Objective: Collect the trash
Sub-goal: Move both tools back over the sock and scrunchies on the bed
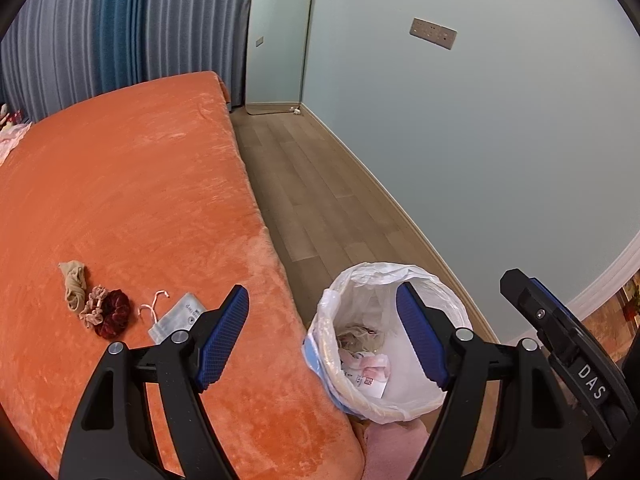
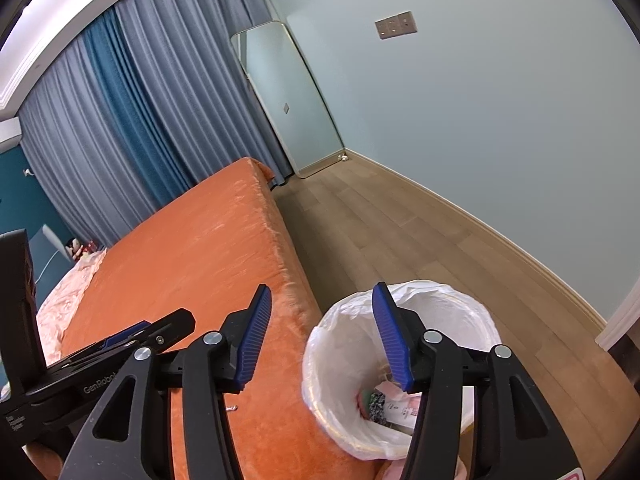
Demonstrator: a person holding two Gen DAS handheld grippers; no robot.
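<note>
A bin lined with a white bag (image 1: 436, 280) stands on the floor beside the orange bed (image 1: 140, 184); it holds papers and scraps (image 1: 366, 364). On the bed lie a grey face mask (image 1: 176, 316), a dark red scrunchie (image 1: 114, 314), a beige scrunchie (image 1: 93, 306) and a tan stocking (image 1: 74, 284). My left gripper (image 1: 322, 340) is open and empty, over the bed edge and bin. My right gripper (image 2: 320, 340) is open and empty above the bin (image 2: 472, 304); scraps (image 2: 384, 404) show inside.
Wood floor (image 1: 304, 196) runs between the bed and the pale wall. A tall mirror (image 1: 280, 36) leans in the corner by blue curtains (image 1: 120, 28). Pink bedding (image 2: 68, 292) lies at the bed's far left. My right gripper shows at the right of the left wrist view (image 1: 560, 328).
</note>
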